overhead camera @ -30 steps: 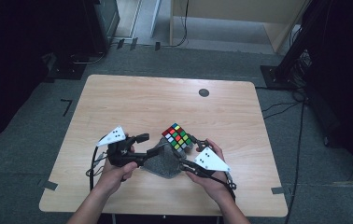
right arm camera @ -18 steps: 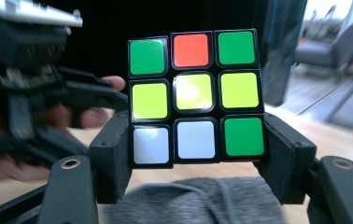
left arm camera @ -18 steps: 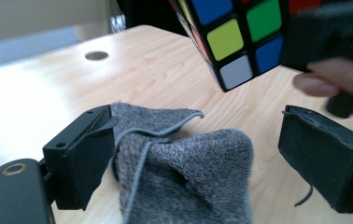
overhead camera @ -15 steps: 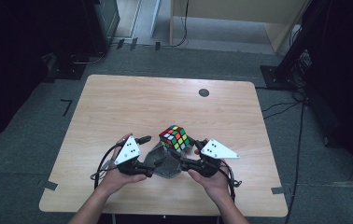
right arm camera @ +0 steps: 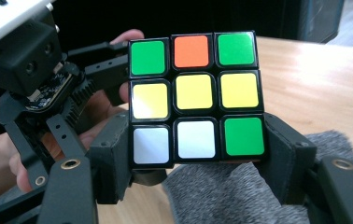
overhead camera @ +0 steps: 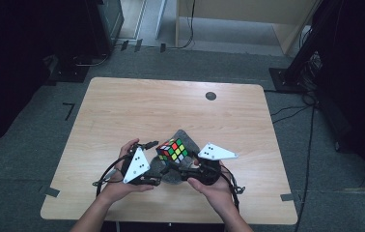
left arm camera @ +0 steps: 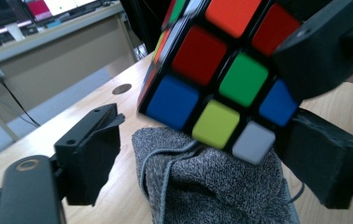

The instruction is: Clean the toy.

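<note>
The right gripper's (right arm camera: 195, 154) jaws are pinching a scrambled puzzle cube (right arm camera: 195, 98) above a grey pouch (right arm camera: 230, 196), while the left gripper's (left arm camera: 202, 154) jaws, just closing, are standing spread.

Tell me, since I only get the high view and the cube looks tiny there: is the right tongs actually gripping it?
Observer: Yes. The right tongs clamp the cube by its bottom row, with a pad on each side.
Operator: Which face looks at that camera?
Observer: Yellow centre, with green, orange, green along the top.
Operator: And the left tongs?
Observer: The left tongs are open and have just been closing, with the grey knit pouch between them. The left pad is apart from it.
</note>
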Available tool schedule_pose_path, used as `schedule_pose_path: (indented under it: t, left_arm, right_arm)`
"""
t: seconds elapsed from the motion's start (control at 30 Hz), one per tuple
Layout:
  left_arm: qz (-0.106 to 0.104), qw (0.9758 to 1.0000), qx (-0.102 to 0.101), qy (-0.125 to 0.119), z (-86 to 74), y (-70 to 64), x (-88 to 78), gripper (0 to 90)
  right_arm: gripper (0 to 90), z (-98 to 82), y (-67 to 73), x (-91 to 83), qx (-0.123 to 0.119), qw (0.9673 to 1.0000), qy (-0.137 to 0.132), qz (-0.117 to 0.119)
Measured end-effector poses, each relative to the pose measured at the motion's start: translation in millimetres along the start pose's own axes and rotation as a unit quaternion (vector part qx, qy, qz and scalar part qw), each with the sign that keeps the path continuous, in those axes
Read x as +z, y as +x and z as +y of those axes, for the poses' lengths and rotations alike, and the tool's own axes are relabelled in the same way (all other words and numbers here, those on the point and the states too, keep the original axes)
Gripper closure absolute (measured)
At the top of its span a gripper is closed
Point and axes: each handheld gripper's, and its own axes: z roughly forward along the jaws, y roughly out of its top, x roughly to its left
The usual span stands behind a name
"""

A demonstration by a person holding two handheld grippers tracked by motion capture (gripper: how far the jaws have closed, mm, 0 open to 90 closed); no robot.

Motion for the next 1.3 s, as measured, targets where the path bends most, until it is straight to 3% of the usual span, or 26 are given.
schedule_pose_path:
  t: [0.13, 0.2, 0.3, 0.4, 0.6, 0.63, 0.73, 0.8, 0.9, 1.0, 1.03, 1.1, 1.13, 1.2, 1.27, 1.3]
  left_arm:
    - [0.000, 0.9999, 0.016, -0.001, -0.7, -3.4, 0.4, 26.5]
    - [0.000, 0.9999, 0.017, 0.004, -0.8, -4.2, 1.4, 26.8]
    - [0.005, 0.9998, 0.017, 0.012, -2.1, -6.0, 4.5, 27.6]
    - [0.005, 0.9997, 0.015, 0.017, -4.2, -6.1, 6.3, 27.7]
    - [-0.001, 0.9995, 0.021, 0.022, -4.1, -10.2, 8.8, 27.1]
    - [0.007, 0.9994, 0.028, 0.021, -3.6, -11.8, 8.2, 29.0]
    - [0.005, 0.9996, 0.023, 0.016, -2.5, -10.4, 5.8, 31.2]
    - [-0.004, 1.0000, 0.003, 0.004, -0.7, -5.1, 1.4, 31.5]
    - [-0.005, 0.9999, -0.011, 0.001, -0.9, 0.9, -2.0, 33.2]
    - [0.005, 0.9992, -0.037, 0.009, -5.6, 16.5, -8.7, 33.8]
    - [0.016, 0.9983, -0.055, 0.009, -9.1, 27.4, -14.9, 33.9]
    - [0.023, 0.9976, -0.065, 0.008, -10.0, 32.5, -18.0, 33.9]
    - [0.028, 0.9964, -0.081, 0.002, -10.7, 38.0, -21.6, 33.9]
    - [0.029, 0.9946, -0.099, -0.008, -11.3, 44.5, -26.4, 33.9]
    - [0.030, 0.9940, -0.104, -0.010, -12.0, 47.5, -28.4, 33.9]
    - [0.028, 0.9936, -0.109, -0.009, -12.9, 48.7, -28.8, 33.9]
  right_arm:
    - [34.4, -0.6, -2.9, 2.1, 0.025, 0.9996, 0.006, 0.009]
    - [34.4, -0.9, -4.2, 2.2, 0.033, 0.9993, 0.009, 0.012]
    - [34.3, -3.2, -10.6, 5.0, 0.067, 0.9973, 0.023, 0.021]
    - [34.3, -4.3, -13.9, 7.1, 0.085, 0.9955, 0.033, 0.025]
    - [34.3, -4.9, -13.8, 7.7, 0.091, 0.9944, 0.049, 0.026]
    - [34.2, -5.2, -13.2, 7.9, 0.088, 0.9945, 0.051, 0.026]
    - [33.5, -4.2, -13.2, 7.1, 0.089, 0.9947, 0.039, 0.033]
    - [32.3, -3.1, -12.2, 6.1, 0.081, 0.9957, 0.022, 0.040]
    - [30.8, -1.9, -10.9, 4.8, 0.067, 0.9967, 0.012, 0.045]
    - [29.7, -1.1, -12.7, 0.0, 0.057, 0.9977, -0.011, 0.036]
    - [29.7, -2.6, -17.1, -2.7, 0.056, 0.9979, -0.029, 0.015]
    - [29.7, -3.9, -18.9, -2.2, 0.052, 0.9982, -0.029, 0.006]
    - [31.2, -12.0, -23.0, 4.3, 0.021, 0.9990, -0.003, -0.040]
    - [31.3, -15.7, -24.2, 7.8, 0.013, 0.9985, 0.011, -0.052]
    - [32.1, -28.0, -26.1, 20.3, -0.018, 0.9955, 0.052, -0.077]
    - [33.1, -37.5, -26.2, 31.5, -0.036, 0.9924, 0.084, -0.082]
